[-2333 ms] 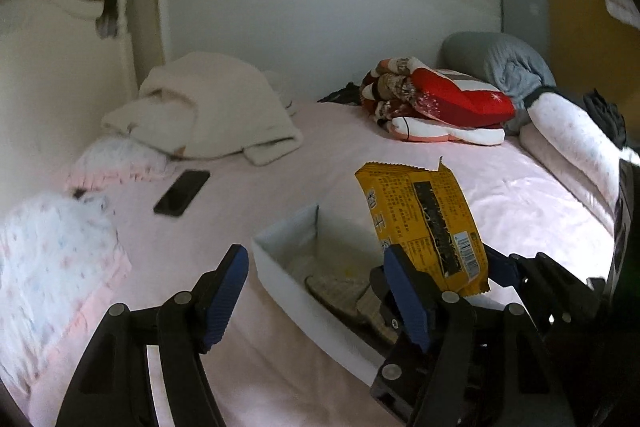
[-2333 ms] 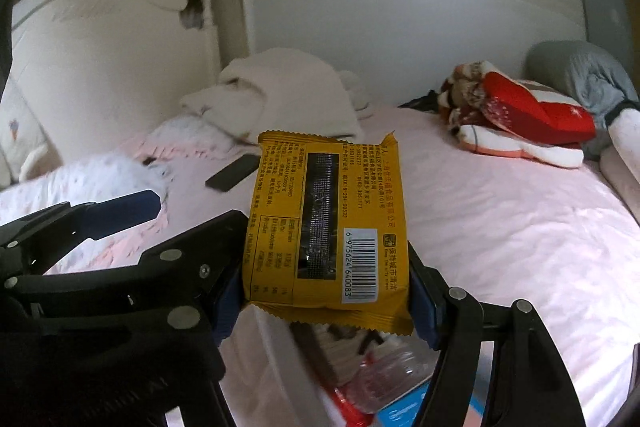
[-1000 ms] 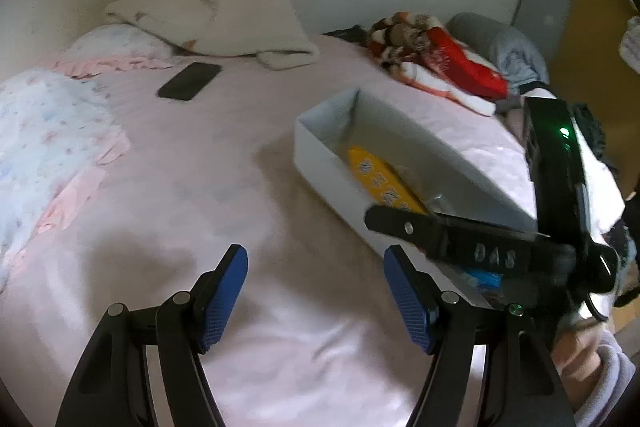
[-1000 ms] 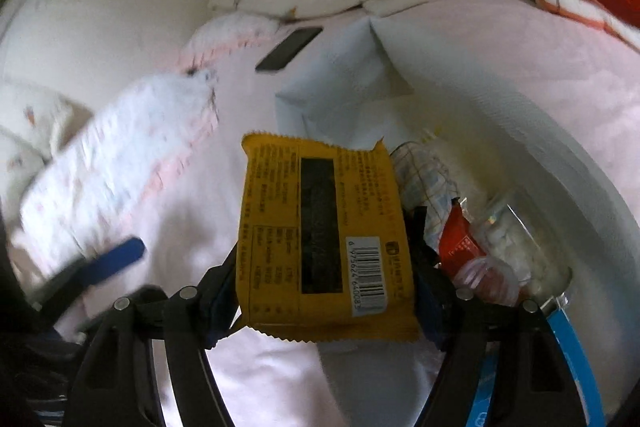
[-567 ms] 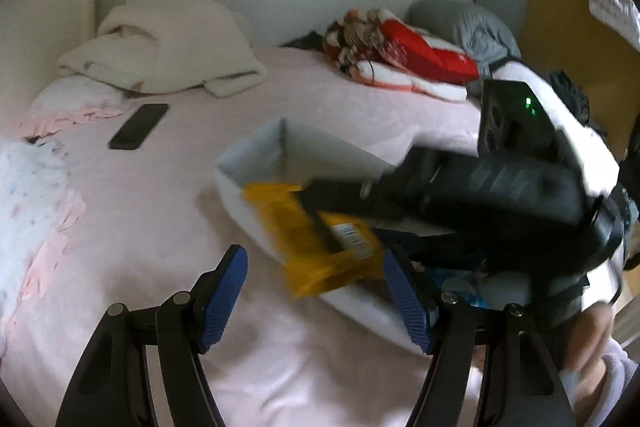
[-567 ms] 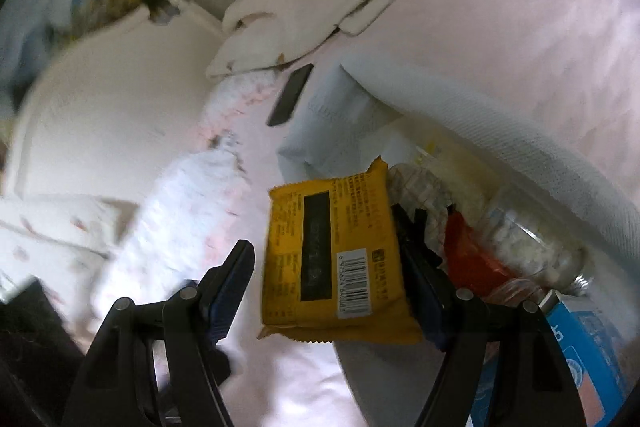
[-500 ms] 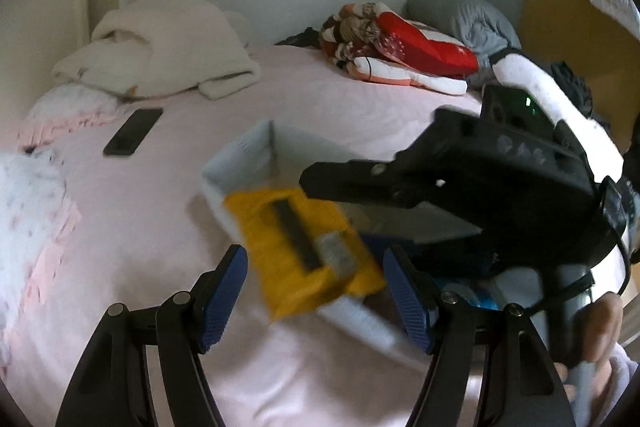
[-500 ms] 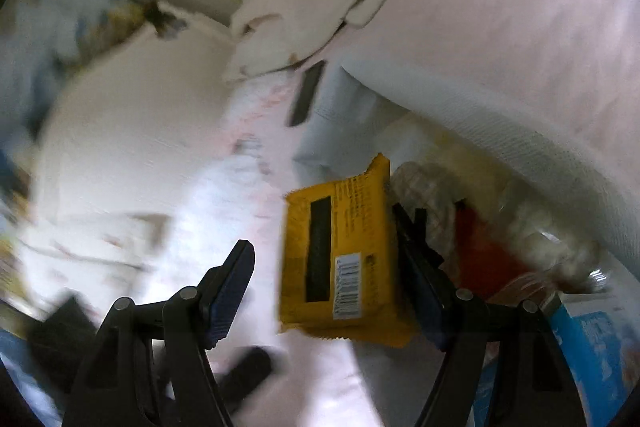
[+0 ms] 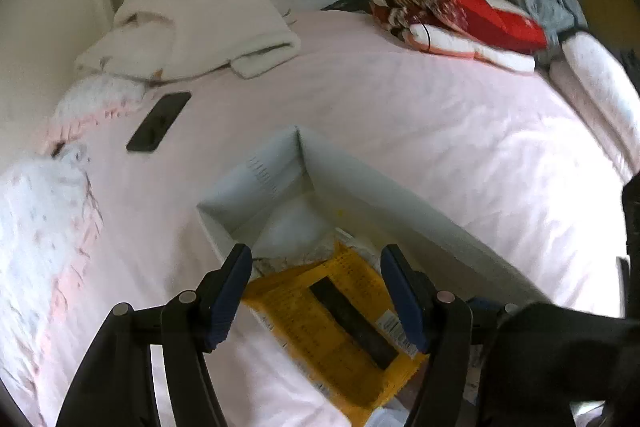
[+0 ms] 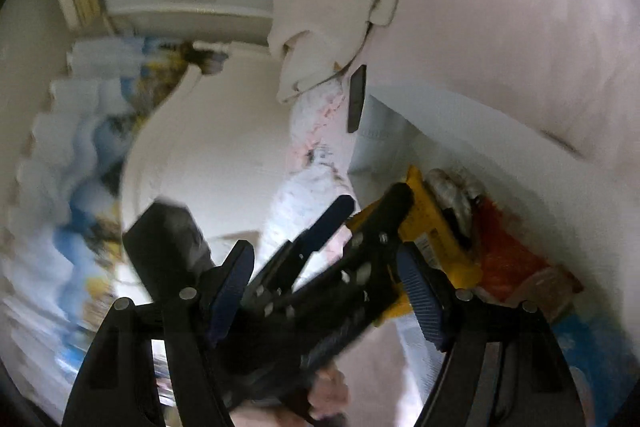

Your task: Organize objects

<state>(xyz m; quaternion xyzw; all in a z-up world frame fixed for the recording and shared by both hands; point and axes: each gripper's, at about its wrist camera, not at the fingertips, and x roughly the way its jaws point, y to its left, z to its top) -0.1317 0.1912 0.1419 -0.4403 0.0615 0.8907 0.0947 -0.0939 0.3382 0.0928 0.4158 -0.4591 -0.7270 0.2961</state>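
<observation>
While left tongs [image 9: 316, 291] close, yellow packet [image 9: 340, 331] lies between.

A bed [image 9: 400, 115] under a pale pink sheet carries a white fabric bin [image 9: 360, 187] near the middle – with a black phone [image 9: 159, 121] and a folded cream blanket [image 9: 200, 27] far left, a red patterned bundle [image 9: 452, 11] far right, and a flowered pillow [image 9: 36, 227] at the left edge.

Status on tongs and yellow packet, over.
Left tongs just closing, yellow foil snack packet between them, no grip seen. Right tongs open, empty. Packet lies at the grey fabric box's near edge. Tongs crowded together.
</observation>
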